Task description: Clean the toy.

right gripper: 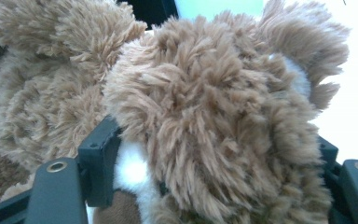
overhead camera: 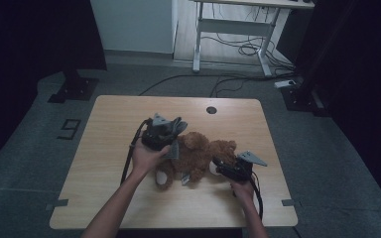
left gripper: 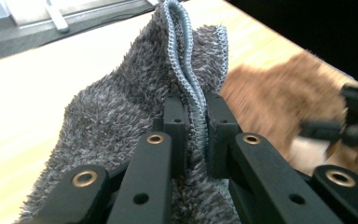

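Note:
A brown teddy bear (overhead camera: 198,156) lies on the wooden table (overhead camera: 114,124), its head toward the right. My left gripper (overhead camera: 167,133) hovers over the bear's left side, shut on the stitched hem of a grey terry towel (overhead camera: 174,126). In the left gripper view the towel (left gripper: 121,107) drapes over both jaws of that gripper (left gripper: 196,106), and the bear (left gripper: 279,100) is blurred behind. My right gripper (overhead camera: 218,167) grips the bear's head. In the right gripper view its jaws (right gripper: 214,161) press the furry head (right gripper: 205,107) from both sides.
A round cable hole (overhead camera: 211,109) sits near the table's far edge. Beyond the table stand a white desk frame (overhead camera: 230,25), loose floor cables (overhead camera: 238,49) and two black stand bases (overhead camera: 74,89). Bare tabletop lies left of the bear and along the near edge.

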`<state>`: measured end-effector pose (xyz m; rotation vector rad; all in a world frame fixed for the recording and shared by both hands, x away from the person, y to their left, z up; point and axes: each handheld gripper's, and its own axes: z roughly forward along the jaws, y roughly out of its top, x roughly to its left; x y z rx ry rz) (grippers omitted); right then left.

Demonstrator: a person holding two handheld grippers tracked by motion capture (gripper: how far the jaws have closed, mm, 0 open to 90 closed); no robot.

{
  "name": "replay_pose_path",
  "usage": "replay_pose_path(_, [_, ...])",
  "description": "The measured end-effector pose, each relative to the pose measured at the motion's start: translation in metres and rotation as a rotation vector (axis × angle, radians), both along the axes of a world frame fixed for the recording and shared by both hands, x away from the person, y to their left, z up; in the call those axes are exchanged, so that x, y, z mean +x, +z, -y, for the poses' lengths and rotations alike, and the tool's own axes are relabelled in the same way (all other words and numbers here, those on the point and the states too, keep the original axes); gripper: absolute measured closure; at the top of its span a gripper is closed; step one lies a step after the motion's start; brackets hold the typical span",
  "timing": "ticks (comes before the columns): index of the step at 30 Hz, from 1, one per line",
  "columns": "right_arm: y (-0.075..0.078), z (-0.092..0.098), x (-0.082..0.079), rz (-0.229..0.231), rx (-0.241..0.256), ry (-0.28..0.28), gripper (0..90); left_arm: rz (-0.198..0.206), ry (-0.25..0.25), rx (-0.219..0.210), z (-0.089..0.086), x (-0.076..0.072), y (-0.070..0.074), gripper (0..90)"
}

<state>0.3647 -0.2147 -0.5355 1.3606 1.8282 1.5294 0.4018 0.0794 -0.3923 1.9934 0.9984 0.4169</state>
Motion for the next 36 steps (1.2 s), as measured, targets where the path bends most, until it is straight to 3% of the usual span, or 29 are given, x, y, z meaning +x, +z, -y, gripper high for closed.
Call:
replay_pose_path(2, [0.000,0.000,0.000,0.001,-0.001,0.001,26.9,-0.002,-0.011,-0.004,0.007,0.003,0.004,80.8])
replay_pose_path(3, [0.000,0.000,0.000,0.002,-0.001,0.001,26.9,-0.012,-0.034,-0.016,0.021,0.009,0.011,80.8])
replay_pose_path(6, [0.000,0.000,0.000,0.002,0.003,0.002,26.9,-0.029,-0.062,-0.001,0.036,0.014,0.011,80.5])
replay_pose_path(7, [0.000,0.000,0.000,0.003,0.001,0.003,26.9,-0.051,-0.081,0.035,0.050,0.016,0.003,80.5])
replay_pose_path(8, [0.000,0.000,0.000,0.003,0.001,0.003,26.9,-0.051,-0.081,0.035,0.050,0.016,0.003,80.4])
replay_pose_path(10, [0.000,0.001,0.000,0.003,0.000,0.004,26.9,-0.083,-0.083,0.093,0.060,0.018,-0.015,80.3])
replay_pose_path(13, [0.000,0.001,0.000,0.001,-0.004,0.005,26.7,-0.084,-0.064,0.119,0.056,0.017,-0.029,80.4])
replay_pose_path(18, [0.002,-0.002,-0.002,0.008,-0.027,0.005,25.1,-0.088,-0.062,0.082,0.041,0.010,-0.041,80.9])
replay_pose_path(23, [0.008,-0.002,-0.004,-0.002,-0.066,0.029,11.6,-0.051,-0.066,0.063,0.035,-0.004,-0.052,81.3])
replay_pose_path(25, [0.011,-0.002,-0.004,-0.015,-0.076,0.034,8.1,-0.053,-0.061,0.035,0.031,-0.007,-0.055,81.5])
replay_pose_path(30, [0.021,0.006,-0.004,-0.035,-0.044,0.059,5.2,-0.054,-0.070,0.015,0.027,-0.013,-0.060,81.9])
replay_pose_path(34, [0.032,0.022,-0.006,-0.008,0.019,0.053,7.4,-0.053,-0.093,-0.013,0.021,-0.022,-0.065,82.0])
replay_pose_path(36, [0.039,0.025,-0.005,0.006,0.025,0.057,7.3,-0.057,-0.093,-0.031,0.018,-0.023,-0.067,82.0])
